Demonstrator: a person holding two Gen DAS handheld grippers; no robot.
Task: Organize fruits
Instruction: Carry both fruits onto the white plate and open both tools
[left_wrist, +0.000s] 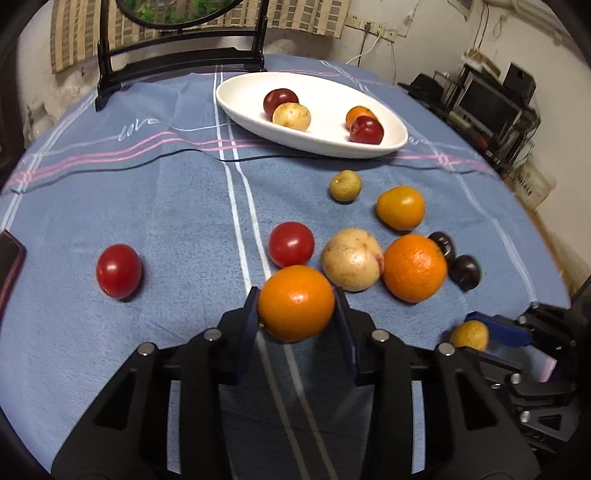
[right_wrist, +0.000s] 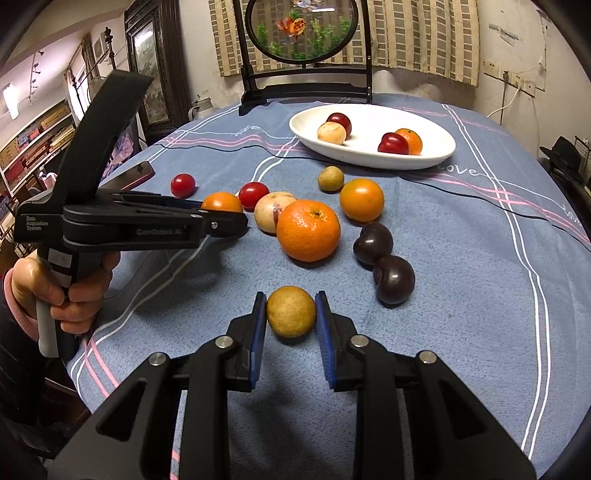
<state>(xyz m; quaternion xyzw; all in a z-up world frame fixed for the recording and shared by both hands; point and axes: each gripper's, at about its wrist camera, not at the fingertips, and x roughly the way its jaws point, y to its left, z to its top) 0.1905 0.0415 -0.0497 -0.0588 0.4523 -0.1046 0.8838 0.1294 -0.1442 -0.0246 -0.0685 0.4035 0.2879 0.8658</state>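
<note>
Soft indoor light from overhead; fruit glints, short shadows ahead of each gripper, fisheye edges bend and darken.

Loose oranges (left_wrist: 414, 267), tomatoes (left_wrist: 119, 270) and dark plums (right_wrist: 393, 279) dot the blue cloth, mid-frame. Four fruits sit in the white oval dish (left_wrist: 391, 146), upper right.

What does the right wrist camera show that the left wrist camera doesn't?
Only the right wrist view shows the person's hand on the left hand-held gripper, and the goldfish picture whole. Only the left wrist view shows the left hand-held gripper's pads against the orange. Both show the white dish with four fruits, and the right hand-held gripper shut on the small yellowish fruit.
</note>
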